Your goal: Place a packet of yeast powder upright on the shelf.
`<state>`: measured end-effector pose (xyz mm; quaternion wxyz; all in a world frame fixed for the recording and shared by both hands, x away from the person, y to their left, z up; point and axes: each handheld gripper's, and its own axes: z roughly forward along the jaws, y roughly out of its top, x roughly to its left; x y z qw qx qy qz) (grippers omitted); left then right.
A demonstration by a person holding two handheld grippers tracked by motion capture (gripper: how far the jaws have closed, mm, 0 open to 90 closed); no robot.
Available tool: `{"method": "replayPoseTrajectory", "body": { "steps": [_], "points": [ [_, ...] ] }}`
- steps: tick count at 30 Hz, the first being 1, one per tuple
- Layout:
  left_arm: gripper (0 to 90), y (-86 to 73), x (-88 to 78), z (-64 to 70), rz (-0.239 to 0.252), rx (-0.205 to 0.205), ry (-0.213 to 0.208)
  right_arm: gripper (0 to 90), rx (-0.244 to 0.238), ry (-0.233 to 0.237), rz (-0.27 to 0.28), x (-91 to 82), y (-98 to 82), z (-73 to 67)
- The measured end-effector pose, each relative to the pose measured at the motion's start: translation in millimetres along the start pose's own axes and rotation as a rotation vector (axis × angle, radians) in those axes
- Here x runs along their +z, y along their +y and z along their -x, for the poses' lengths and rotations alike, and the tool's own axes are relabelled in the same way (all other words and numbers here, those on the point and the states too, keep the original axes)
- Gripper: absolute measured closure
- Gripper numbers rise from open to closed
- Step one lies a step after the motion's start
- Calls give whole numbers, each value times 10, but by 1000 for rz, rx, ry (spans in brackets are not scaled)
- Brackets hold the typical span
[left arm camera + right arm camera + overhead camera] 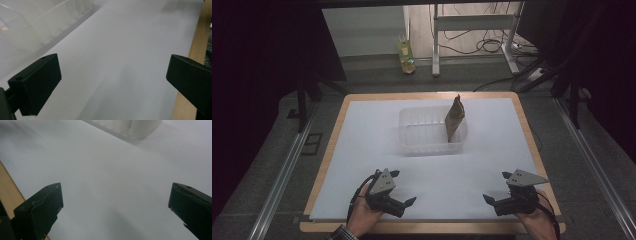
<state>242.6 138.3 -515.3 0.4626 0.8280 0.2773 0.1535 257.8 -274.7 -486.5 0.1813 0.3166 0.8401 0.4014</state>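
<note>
A clear plastic container (424, 132) stands on the white sheet (362, 150) at mid-table. A brown paper pouch (454, 120) stands upright in its right end, leaning on the wall. My left gripper (404, 187) rests near the front edge at left, open, nothing between its jaws. My right gripper (496, 186) sits near the front edge at right, also open and empty. In the left gripper view the left gripper (113, 75) is spread wide, with the container (37, 22) at top left. In the right gripper view the right gripper (115, 200) is spread wide, with the container (140, 127) at the top.
The wooden table edge (324, 165) frames the sheet and shows in both gripper views (197, 50) (7, 190). A bottle of yellow liquid (407, 55) stands on the floor behind the table, beside white desk legs (436, 45) and cables. Metal rails (282, 175) run along both sides.
</note>
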Motion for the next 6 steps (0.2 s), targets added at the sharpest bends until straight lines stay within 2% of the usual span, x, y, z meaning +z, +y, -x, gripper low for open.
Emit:
{"method": "replayPoseTrajectory", "body": {
  "steps": [6],
  "points": [
    [0,-17,4,-30,-9,1,14,0,0,-15,-11,11,-58,35]
  ]
}}
